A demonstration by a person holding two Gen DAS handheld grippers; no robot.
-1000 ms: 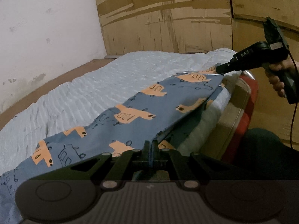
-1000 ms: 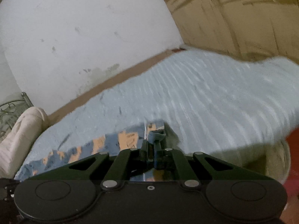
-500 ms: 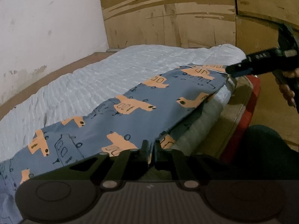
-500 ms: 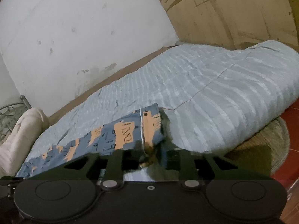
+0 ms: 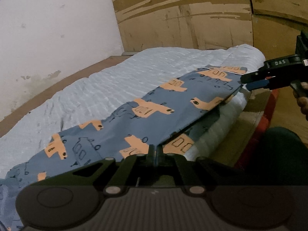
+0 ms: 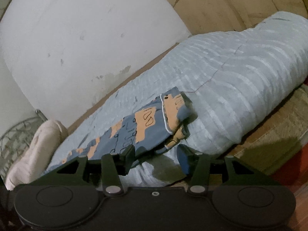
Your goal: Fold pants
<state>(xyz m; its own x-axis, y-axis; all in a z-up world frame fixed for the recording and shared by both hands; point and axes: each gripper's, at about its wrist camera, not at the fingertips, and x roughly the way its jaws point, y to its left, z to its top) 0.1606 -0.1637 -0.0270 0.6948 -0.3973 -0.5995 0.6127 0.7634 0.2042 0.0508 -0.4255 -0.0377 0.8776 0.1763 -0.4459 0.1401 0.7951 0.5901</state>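
1 pair of blue pants (image 5: 146,115) with orange prints lies flat.

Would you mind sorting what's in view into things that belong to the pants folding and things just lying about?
Part of the job:
- blue patterned pants
- left gripper, shut on the pants
- right gripper, jaws opening, pants edge loose between them

Just lying about:
- light blue blanket
- cream pillow
- cardboard wall

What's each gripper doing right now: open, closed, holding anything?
Left gripper: closed on the pants.
Right gripper: fingers opening, pants hem released, nothing held.
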